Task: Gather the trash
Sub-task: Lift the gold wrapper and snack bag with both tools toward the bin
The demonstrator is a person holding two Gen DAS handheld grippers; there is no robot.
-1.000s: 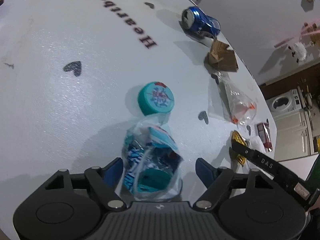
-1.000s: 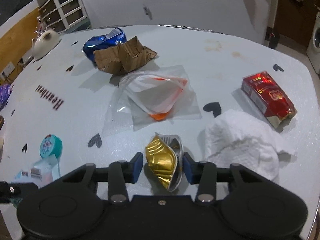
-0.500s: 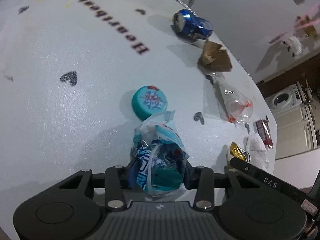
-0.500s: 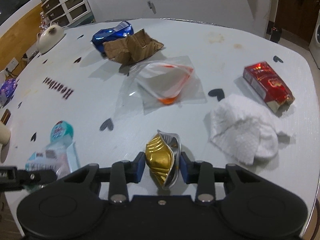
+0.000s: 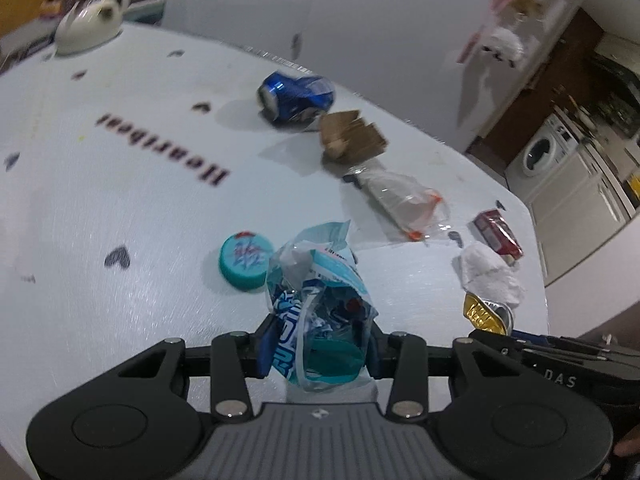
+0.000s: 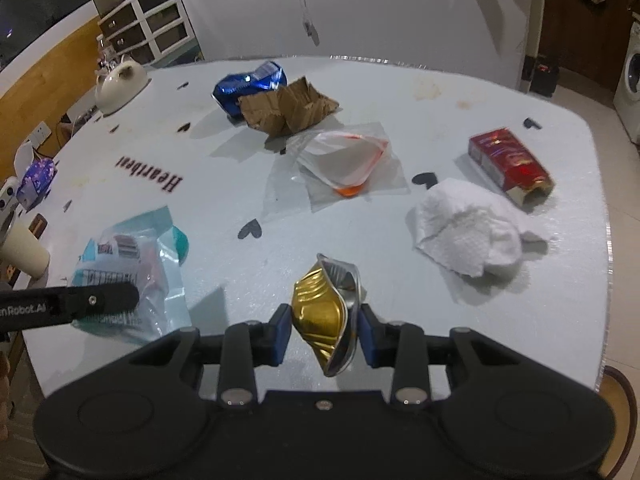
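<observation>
Gripping the wrapper (image 5: 320,312), your left claw (image 5: 318,344) has just closed and lifted; your right claw (image 6: 320,334) pinches the foil cup (image 6: 326,312) off the desk (image 6: 440,100).

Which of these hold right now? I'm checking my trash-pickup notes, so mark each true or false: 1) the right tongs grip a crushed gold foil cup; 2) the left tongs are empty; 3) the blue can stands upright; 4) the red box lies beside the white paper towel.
1) True: the right tongs clamp the gold foil cup.
2) False: the left tongs hold a crumpled plastic wrapper.
3) False: the blue can lies crushed on its side.
4) True: the red box lies next to the paper towel.
</observation>
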